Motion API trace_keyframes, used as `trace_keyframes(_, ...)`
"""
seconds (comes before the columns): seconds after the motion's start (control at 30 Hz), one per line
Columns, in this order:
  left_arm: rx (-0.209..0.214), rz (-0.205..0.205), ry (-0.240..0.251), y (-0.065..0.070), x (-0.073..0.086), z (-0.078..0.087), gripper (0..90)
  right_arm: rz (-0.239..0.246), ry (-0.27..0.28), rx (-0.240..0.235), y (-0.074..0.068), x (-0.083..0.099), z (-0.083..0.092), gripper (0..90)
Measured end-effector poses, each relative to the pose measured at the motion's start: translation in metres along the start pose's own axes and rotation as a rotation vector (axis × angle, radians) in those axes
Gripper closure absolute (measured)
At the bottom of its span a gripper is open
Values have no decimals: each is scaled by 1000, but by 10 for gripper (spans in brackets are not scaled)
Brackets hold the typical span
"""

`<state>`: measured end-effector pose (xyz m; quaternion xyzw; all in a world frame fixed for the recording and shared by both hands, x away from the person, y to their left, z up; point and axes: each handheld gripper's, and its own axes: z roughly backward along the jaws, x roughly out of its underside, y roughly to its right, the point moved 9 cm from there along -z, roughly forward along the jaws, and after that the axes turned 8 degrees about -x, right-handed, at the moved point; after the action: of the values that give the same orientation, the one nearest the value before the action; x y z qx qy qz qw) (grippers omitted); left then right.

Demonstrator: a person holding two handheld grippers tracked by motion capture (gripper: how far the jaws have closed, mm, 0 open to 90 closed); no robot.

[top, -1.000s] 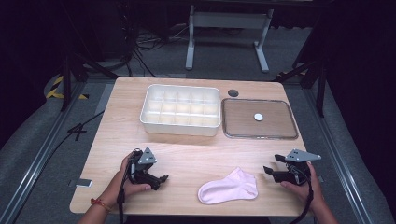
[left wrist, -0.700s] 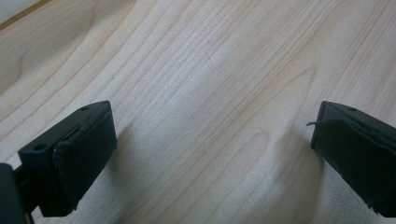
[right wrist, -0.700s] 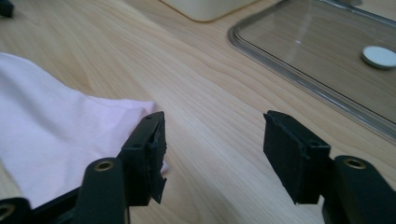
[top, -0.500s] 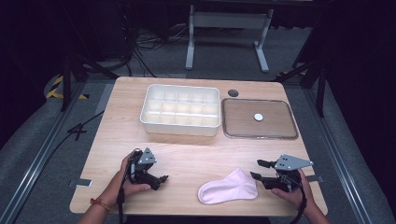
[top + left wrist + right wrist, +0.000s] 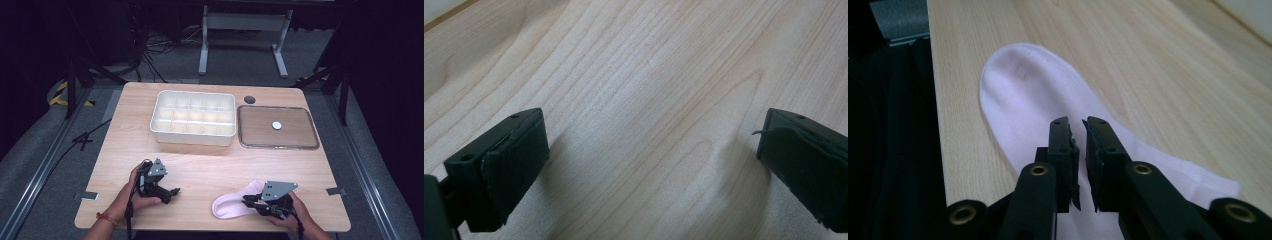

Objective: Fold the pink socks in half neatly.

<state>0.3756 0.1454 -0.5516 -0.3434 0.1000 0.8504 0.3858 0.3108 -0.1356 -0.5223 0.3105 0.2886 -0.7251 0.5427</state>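
A pale pink sock (image 5: pixel 231 204) (image 5: pixel 1033 85) lies flat near the front edge of the wooden table (image 5: pixel 210 165), right of centre. My right gripper (image 5: pixel 251 201) (image 5: pixel 1077 122) sits low over the sock's right part, pointing left along it. Its jaws have just been closing and now stand almost together with a thin slit between them; I see no fabric in that slit. My left gripper (image 5: pixel 172 192) (image 5: pixel 649 150) rests at the front left of the table, held by a hand, jaws wide open over bare wood with nothing between them.
A white tray with several compartments (image 5: pixel 194 136) stands at the back centre. To its right lies a shallow clear-rimmed tray (image 5: pixel 278 146) with a small white disc (image 5: pixel 276 125) on it. A dark round hole (image 5: pixel 249 99) is behind them. The table's front edge is close to both hands.
My right gripper has moved left from the table's right side onto the sock's right end, and its jaws have closed from wide apart to nearly together. The left gripper has stayed put.
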Motion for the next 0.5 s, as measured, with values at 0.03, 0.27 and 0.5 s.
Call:
trace_keyframes(0.03, 0, -2, 3, 0, 0, 0, 5, 1, -12, -4, 0, 1, -4, 827)
trace_keyframes(0.27, 0, -1, 2, 0, 0, 0, 5, 4, -40, -1, -1, 3, -21, 837)
trace_keyframes(0.5, 3, 4, -1, 2, 0, 2, 34, -15, -32, 24, 2, -1, -27, 857)
